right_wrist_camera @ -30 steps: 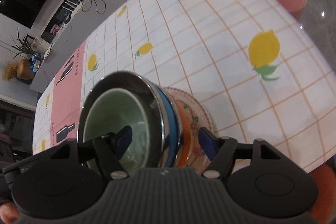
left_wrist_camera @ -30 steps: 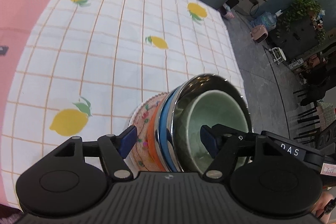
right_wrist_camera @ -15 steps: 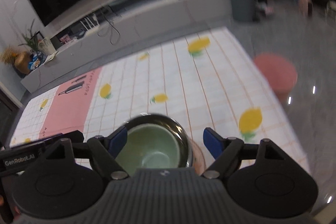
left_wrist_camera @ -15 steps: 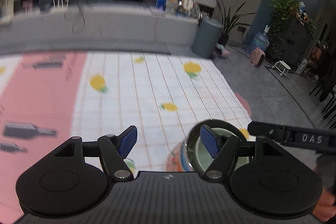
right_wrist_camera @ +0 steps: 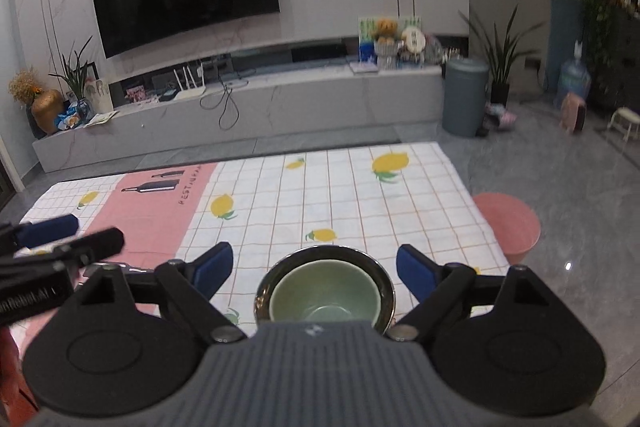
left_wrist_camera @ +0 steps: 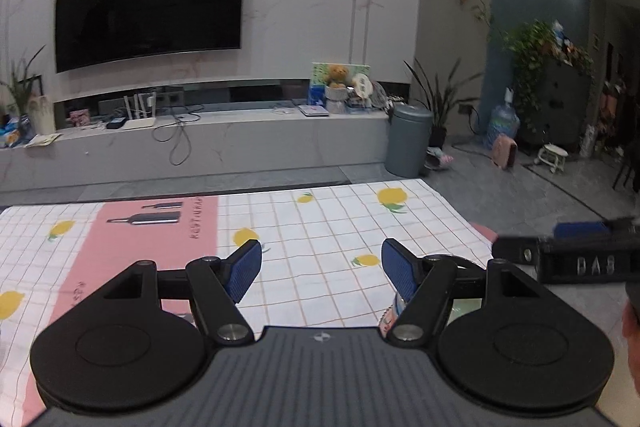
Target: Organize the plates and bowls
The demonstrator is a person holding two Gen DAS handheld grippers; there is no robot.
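right wrist view: a second ago both my grippers straddled the tipped stack; now it stands on the tablecloth (right_wrist_camera: 360,195) and i've pulled up and back. my right gripper (right_wrist_camera: 316,267) has just been opening, wide with nothing pressed; my left gripper (left_wrist_camera: 320,269) is wide and empty. the green bowl (right_wrist_camera: 324,297) sits nested in the steel bowl (right_wrist_camera: 384,279), mouths up, axis upright. stacking looks finished.

My right gripper (right_wrist_camera: 315,269): its body covers the near rim of the steel bowl (right_wrist_camera: 382,269) and green bowl (right_wrist_camera: 324,293) below my jaws. Whatever lies under them is hidden.

My left gripper (left_wrist_camera: 321,269): my right finger (left_wrist_camera: 400,277) blocks the stack (left_wrist_camera: 390,315); only a patterned sliver shows. Lettering on the pink cloth panel (left_wrist_camera: 152,239) left of my jaws is too small to read.
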